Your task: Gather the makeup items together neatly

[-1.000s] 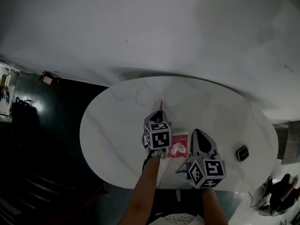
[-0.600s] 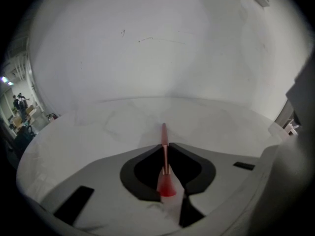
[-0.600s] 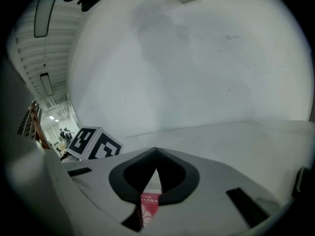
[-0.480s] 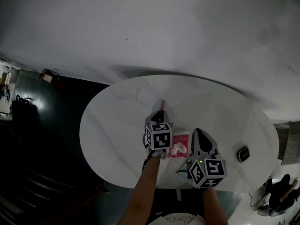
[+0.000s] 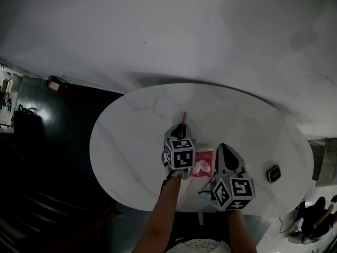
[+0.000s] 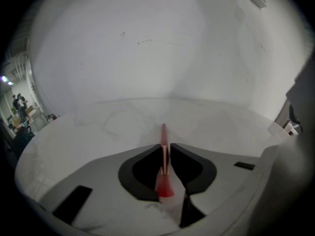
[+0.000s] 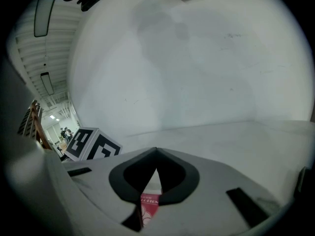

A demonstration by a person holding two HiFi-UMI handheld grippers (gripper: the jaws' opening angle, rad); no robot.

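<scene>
A: Left gripper (image 6: 166, 149) — where do we find the makeup brush (image 6: 163, 132)?
B: Between its jaws, handle pointing ahead over the white table (image 5: 126, 141). We note the jaws have just been opening and stand narrowly apart. Right gripper (image 7: 156, 154) — jaws together, pink packet (image 7: 149, 203) below them.

Smooth, marble-veined, faintly glossy table (image 5: 126, 141); glossy red plastic handle on the makeup brush (image 6: 163, 134)
</scene>
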